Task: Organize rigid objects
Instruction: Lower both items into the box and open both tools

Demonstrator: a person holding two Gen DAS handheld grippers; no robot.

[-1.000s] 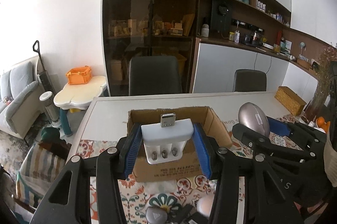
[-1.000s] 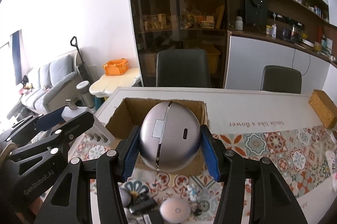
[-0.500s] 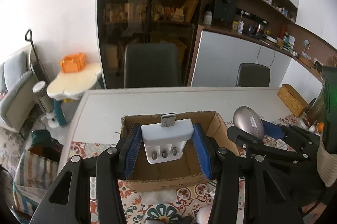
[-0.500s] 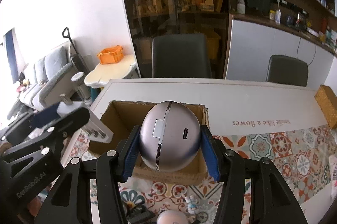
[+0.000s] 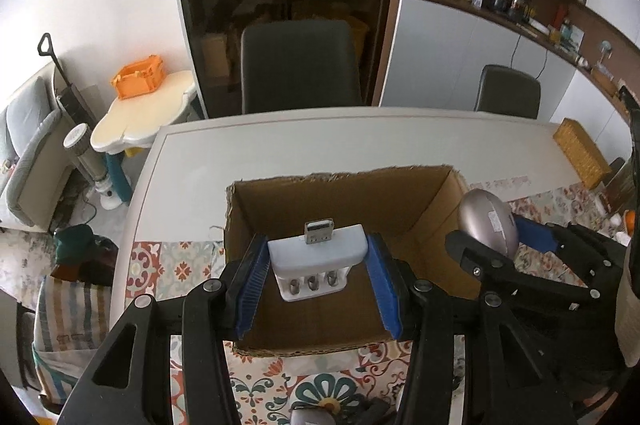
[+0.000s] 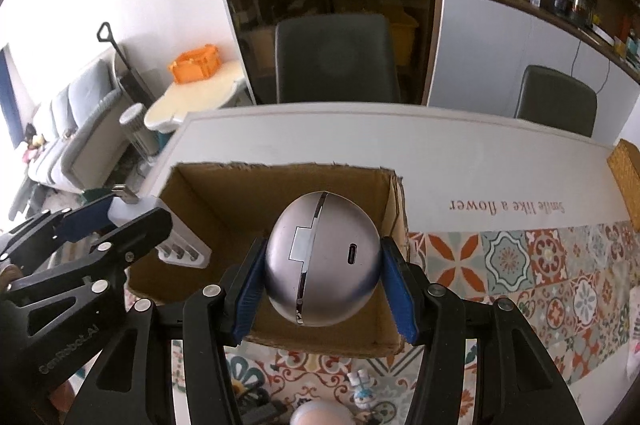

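The left gripper [image 5: 318,275] has its jaws pinching a white USB battery charger [image 5: 316,267] by its two sides, the metal plug pointing away from the camera and three metal contacts facing it. The charger hangs over the open cardboard box [image 5: 430,197], above its inner floor and apart from all four walls. The right gripper [image 6: 322,275] has its jaws clamped on a silver egg-shaped case [image 6: 322,261], one blue pad on each flank, its seam running top to bottom and its charging port facing the camera. The case sits over the right half of the same box, close to the right wall.

The two grippers are side by side over the box, near each other but apart. The box is open-topped with ragged cut edges and its floor shows bare between the two held things. It stands on a white desk [image 6: 440,145], its near edge on a patterned tile mat [image 6: 540,265]; the desk beyond the box is bare out to its far rim.

Counted: one box, one charger, one silver case, two grippers, two dark chairs [image 5: 298,65] behind the desk. A few small things lie on the mat near the camera, too cut off to name
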